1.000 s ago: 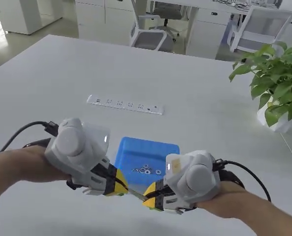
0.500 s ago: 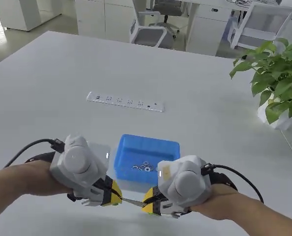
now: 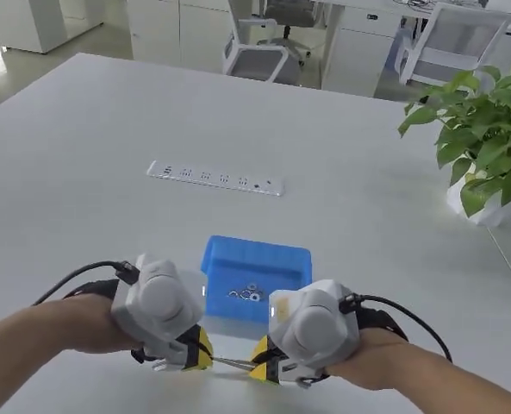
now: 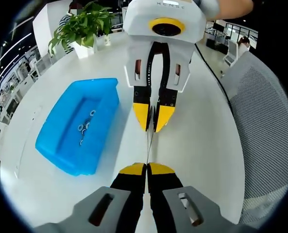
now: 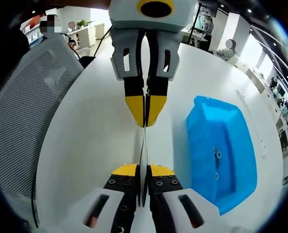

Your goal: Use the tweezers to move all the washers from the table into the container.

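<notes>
Tweezers (image 3: 231, 363), one pair, span the short gap between the two grippers at the bottom centre of the head view. The left gripper (image 3: 200, 356) clamps one end and the right gripper (image 3: 259, 367) the other, each with its yellow-tipped jaws pressed flat against the thin metal. In the left gripper view, the tweezers (image 4: 148, 143) run as a fine line from the gripper's own closed tips (image 4: 146, 169) at lower centre up to the facing right gripper (image 4: 154, 124). The right gripper view mirrors this: own tips (image 5: 144, 170) below, tweezers (image 5: 144, 144) in the middle, left gripper (image 5: 144, 114) above. One blue container (image 3: 257, 256) sits just above the grippers in the head view. Its floor holds a small cluster of washers (image 3: 248, 295), several in number, the exact count not resolvable. The same container (image 4: 102, 92) and washers (image 4: 85, 127) appear at centre left of the left gripper view. The surface is a pale grey table (image 3: 100, 121) carrying one white power strip (image 3: 214, 179) above the container. One potted plant (image 3: 483, 138) stands at the right edge, and two office chairs (image 3: 257, 53) and white desks line the top of the frame.
</notes>
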A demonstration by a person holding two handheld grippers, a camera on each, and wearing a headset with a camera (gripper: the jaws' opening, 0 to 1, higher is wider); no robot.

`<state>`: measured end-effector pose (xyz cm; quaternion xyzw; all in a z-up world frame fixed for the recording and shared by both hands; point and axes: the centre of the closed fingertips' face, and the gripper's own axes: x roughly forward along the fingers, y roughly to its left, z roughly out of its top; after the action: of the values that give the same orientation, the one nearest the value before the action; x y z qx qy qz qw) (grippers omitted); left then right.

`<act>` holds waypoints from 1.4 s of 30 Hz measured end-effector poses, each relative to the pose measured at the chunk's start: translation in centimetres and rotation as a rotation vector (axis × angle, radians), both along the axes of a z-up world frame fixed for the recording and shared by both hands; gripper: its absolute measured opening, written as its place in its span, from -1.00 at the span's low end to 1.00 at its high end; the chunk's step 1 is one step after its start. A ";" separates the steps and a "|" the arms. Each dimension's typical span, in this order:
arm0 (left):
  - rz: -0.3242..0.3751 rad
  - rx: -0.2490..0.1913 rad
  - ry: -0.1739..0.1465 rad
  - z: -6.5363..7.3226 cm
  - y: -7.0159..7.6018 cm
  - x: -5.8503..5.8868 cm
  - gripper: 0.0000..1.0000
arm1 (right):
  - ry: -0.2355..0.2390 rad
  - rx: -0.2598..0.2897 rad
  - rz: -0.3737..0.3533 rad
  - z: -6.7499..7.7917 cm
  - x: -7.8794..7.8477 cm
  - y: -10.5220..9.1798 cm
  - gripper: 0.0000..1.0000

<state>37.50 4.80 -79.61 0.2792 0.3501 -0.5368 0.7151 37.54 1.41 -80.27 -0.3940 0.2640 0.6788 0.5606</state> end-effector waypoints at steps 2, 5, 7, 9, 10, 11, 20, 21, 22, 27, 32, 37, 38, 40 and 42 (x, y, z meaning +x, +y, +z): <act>0.007 0.005 0.007 -0.2 0.0 0.0 -0.90 | 0.000 -0.002 -0.003 -0.1 0.1 0.0 -0.84; -0.002 0.016 0.016 -0.7 -0.1 -0.2 -0.90 | 0.000 -0.013 0.008 -0.3 0.0 -0.1 -0.83; -0.007 0.021 0.016 -0.8 0.0 -0.4 -0.90 | 0.005 -0.019 0.003 -0.4 0.0 -0.1 -0.83; -0.005 0.023 0.015 -0.8 0.0 -0.3 -0.90 | 0.004 -0.024 0.003 -0.4 0.0 -0.1 -0.83; -0.004 0.024 0.015 -0.9 0.0 -0.3 -0.90 | 0.003 -0.027 0.004 -0.4 0.0 -0.1 -0.82; -0.006 0.026 0.015 -1.0 0.0 -0.4 -0.90 | 0.002 -0.030 0.007 -0.5 0.0 -0.1 -0.82; 0.005 0.017 0.020 -0.9 0.0 -0.2 -0.90 | 0.010 -0.031 0.002 -0.5 0.1 -0.1 -0.80; 0.006 0.015 0.023 -0.9 0.0 -0.3 -0.90 | 0.011 -0.031 0.001 -0.5 0.0 -0.1 -0.79; 0.006 0.015 0.025 -0.9 0.0 -0.3 -0.89 | 0.014 -0.031 -0.003 -0.5 0.0 -0.1 -0.78; 0.010 0.012 0.036 -0.9 0.0 -0.2 -0.89 | 0.010 -0.031 -0.016 -0.4 0.2 0.0 -0.72; 0.017 0.005 0.047 -0.8 0.0 -0.3 -0.83 | -0.027 -0.031 -0.022 -0.2 0.6 0.0 -0.53; 0.027 0.008 0.024 -0.4 0.1 -0.1 -0.68 | -0.055 -0.009 -0.055 -0.1 0.7 -0.3 -0.41; 0.039 0.000 0.016 -0.1 0.1 0.1 -0.65 | -0.057 -0.008 -0.064 0.0 0.8 -0.5 -0.38; 0.056 -0.011 0.011 0.3 0.1 0.3 -0.59 | -0.061 -0.014 -0.082 0.0 0.9 -1.0 -0.35; 0.069 -0.020 0.004 0.8 0.2 0.4 -0.57 | -0.062 -0.010 -0.092 0.2 0.9 -1.3 -0.31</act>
<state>37.94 5.03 -78.79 0.2586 0.3554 -0.5159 0.7353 38.45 0.12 -80.09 -0.4053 0.2678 0.6384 0.5971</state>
